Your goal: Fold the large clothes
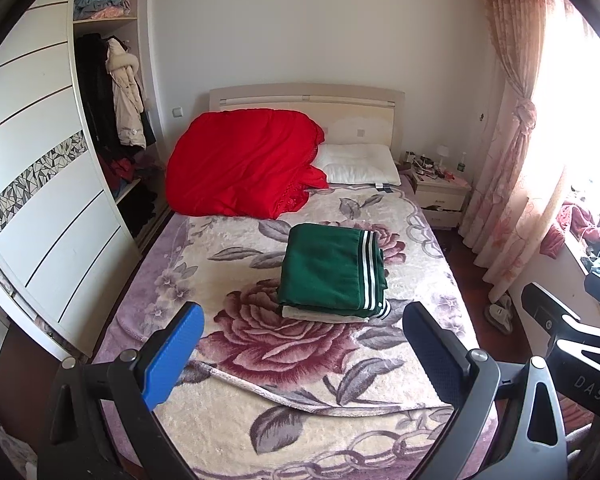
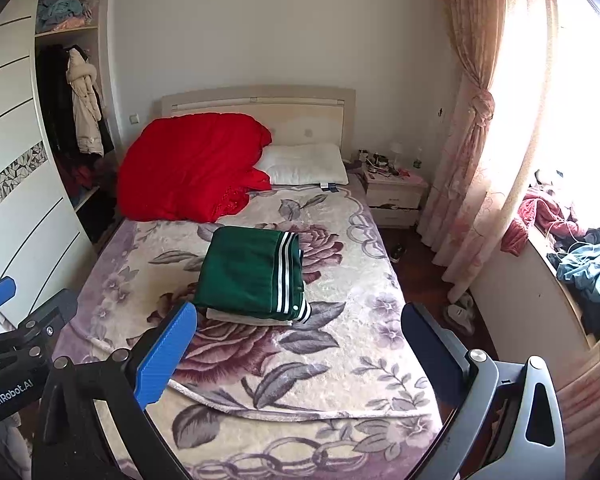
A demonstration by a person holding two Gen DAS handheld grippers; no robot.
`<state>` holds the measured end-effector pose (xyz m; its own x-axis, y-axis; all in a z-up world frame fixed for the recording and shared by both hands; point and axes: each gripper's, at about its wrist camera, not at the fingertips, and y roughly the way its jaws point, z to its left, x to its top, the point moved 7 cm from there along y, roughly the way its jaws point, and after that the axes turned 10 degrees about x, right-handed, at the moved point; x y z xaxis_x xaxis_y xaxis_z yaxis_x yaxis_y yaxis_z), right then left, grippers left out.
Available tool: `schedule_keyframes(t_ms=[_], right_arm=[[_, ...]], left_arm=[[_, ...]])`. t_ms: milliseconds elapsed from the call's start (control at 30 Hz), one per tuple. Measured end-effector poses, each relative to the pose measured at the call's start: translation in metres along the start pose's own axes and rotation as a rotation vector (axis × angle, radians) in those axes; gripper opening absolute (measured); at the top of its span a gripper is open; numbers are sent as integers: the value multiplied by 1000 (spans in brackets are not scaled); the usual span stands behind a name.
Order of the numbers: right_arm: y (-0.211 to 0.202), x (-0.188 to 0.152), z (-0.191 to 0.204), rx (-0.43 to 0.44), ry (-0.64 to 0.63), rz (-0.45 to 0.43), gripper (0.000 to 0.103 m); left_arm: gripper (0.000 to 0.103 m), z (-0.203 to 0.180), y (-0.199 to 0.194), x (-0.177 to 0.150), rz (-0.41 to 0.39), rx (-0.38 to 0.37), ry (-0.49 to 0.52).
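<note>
A folded green garment (image 1: 328, 270) lies mid-bed (image 1: 228, 432) on a cream one, nearer the headboard than the foot edge. Left gripper (image 1: 304, 356) and right gripper (image 2: 300, 354) hover over the foot, jaws wide apart, gripping nothing.

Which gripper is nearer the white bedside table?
Right, judging by layout. The right gripper hovers over the bed's foot on the bedside table's side; the left gripper hovers beside it, toward the wardrobe.
</note>
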<state>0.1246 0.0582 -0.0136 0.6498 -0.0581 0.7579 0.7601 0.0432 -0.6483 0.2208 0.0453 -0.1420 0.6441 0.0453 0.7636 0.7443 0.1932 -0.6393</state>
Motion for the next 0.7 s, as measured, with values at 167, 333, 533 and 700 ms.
schedule_keyframes(t_ms=[167, 333, 533, 700], right_arm=[[0, 3, -1, 7, -3, 3, 103], [2, 5, -2, 9, -7, 5, 103], [4, 5, -1, 4, -7, 3, 103], [3, 5, -3, 4, -1, 2, 103]], left_arm=[[101, 0, -1, -1, 0, 3, 0], [101, 0, -4, -1, -12, 8, 4], [101, 2, -7, 0, -20, 5, 7], [101, 4, -7, 3, -31, 12, 9]])
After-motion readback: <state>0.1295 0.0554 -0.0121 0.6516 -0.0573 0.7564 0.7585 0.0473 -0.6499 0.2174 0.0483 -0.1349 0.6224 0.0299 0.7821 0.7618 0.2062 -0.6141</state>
